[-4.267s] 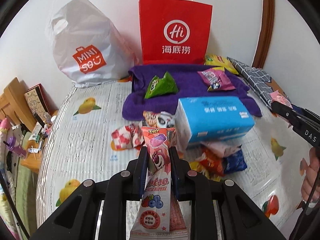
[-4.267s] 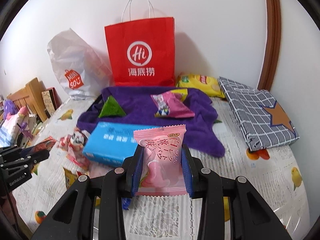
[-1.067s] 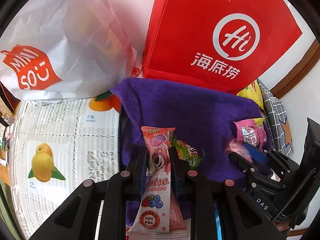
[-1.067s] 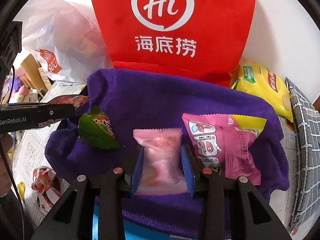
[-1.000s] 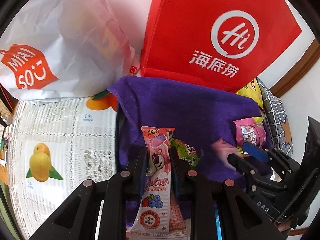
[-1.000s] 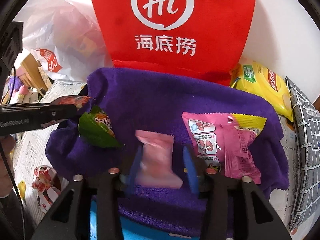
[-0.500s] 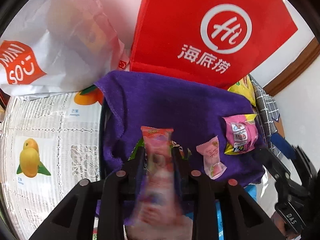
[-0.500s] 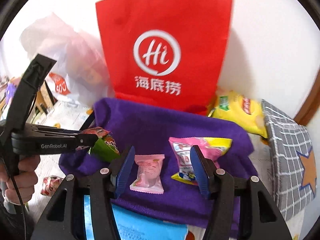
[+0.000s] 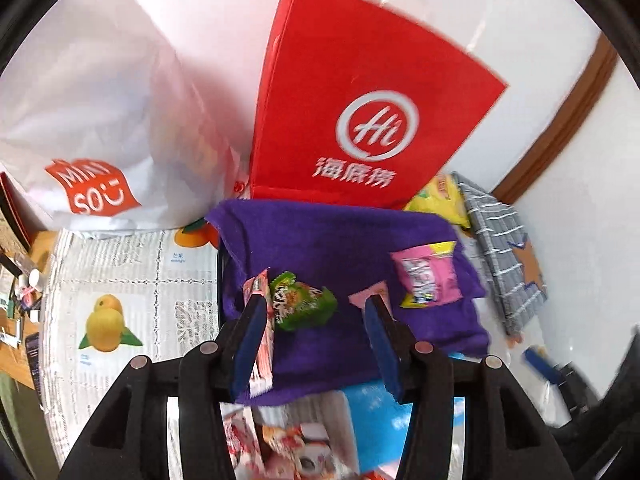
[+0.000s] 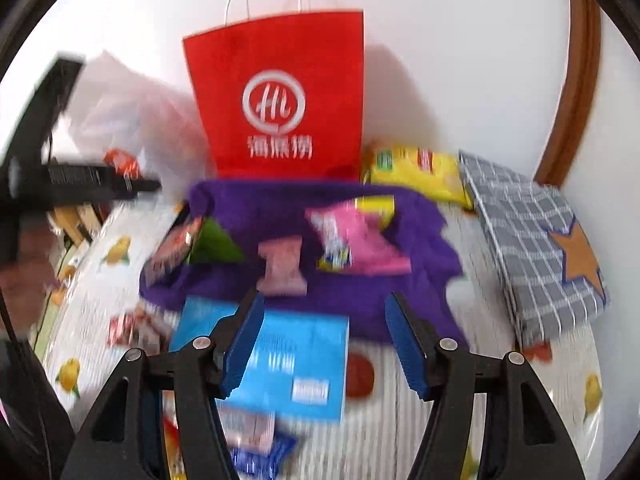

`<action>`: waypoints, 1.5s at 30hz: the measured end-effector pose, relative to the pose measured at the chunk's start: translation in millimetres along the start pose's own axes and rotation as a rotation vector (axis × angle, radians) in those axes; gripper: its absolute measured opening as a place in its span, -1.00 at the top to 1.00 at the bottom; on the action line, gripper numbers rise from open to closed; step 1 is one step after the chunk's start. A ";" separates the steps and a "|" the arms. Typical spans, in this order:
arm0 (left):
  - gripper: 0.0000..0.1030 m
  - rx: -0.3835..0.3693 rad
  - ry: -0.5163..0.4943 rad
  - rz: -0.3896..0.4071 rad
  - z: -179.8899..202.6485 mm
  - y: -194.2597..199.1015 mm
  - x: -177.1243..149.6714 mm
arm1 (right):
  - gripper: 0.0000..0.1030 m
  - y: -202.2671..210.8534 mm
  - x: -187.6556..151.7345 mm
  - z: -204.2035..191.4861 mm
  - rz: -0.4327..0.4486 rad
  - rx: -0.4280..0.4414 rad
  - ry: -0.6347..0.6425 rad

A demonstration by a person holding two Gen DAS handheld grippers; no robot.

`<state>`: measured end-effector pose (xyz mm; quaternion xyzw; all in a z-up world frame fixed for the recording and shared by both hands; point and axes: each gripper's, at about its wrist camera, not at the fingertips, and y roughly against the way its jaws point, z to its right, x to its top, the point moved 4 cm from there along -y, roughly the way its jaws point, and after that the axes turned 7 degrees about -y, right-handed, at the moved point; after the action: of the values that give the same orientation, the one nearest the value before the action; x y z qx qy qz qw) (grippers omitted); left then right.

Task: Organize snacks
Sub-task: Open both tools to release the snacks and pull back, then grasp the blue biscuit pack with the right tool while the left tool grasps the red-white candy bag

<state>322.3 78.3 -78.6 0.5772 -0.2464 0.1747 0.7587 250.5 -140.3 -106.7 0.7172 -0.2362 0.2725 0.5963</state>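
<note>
1. Table surface (image 10: pixel 472 360), covered with a fruit-printed cloth, filling the lower half of both views.
2. Red paper bag (image 10: pixel 280 96) with white "Hi" logo, upright at upper centre of the right wrist view, against the white wall; tilted toward upper right in the left wrist view (image 9: pixel 360 100).
3. White Miniso bag (image 9: pixel 100 128) at upper left of the left wrist view, just beside the red bag.
4. Purple towel (image 9: pixel 332 240) spread mid-frame below the red bag, bearing the sorted snacks.
5. Grey checked pouch (image 10: pixel 532 248) with an orange star at right; yellow chip bag (image 10: pixel 416 172) between it and the red bag.
6. Blue tissue pack (image 10: pixel 296 364) at lower centre, touching the towel's near edge.
7. Pink-and-yellow snack packet (image 10: pixel 356 236) lying on the towel, right of centre.
8. Green snack packet (image 9: pixel 300 300) on the towel, left of centre.
9. Small pink candy packet (image 10: pixel 282 266) on the towel, between the green and pink-and-yellow packets.
10. Long strawberry snack stick (image 9: pixel 262 328) at the towel's left edge, seen against the left finger's inner pad; touching or merely in line, cannot tell.
11. Left gripper (image 9: pixel 318 312): jaws spread wide above the towel, clamping nothing.
12. Right gripper (image 10: pixel 326 320): jaws spread wide over the tissue pack, empty, view motion-blurred.
</note>
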 end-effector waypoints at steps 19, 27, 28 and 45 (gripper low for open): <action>-0.09 0.152 -0.009 0.012 -9.8 67.2 -106.4 | -0.22 -17.6 -125.2 -20.9 -0.161 0.107 -0.004; -0.09 0.194 0.089 -0.011 -36.0 74.9 -143.6 | -0.22 -36.9 -139.3 -30.9 -0.165 0.078 0.009; -0.09 0.198 0.099 -0.012 -38.1 74.6 -147.5 | -0.22 -38.9 -139.8 -31.9 -0.164 0.076 0.010; -0.09 0.234 0.096 -0.052 -45.2 7.8 -163.4 | 0.20 -20.8 -151.7 18.8 -0.115 0.039 0.067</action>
<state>192.2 127.1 -176.2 0.6591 -0.1729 0.2099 0.7012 154.2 -153.1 -226.5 0.7316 -0.1692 0.2664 0.6043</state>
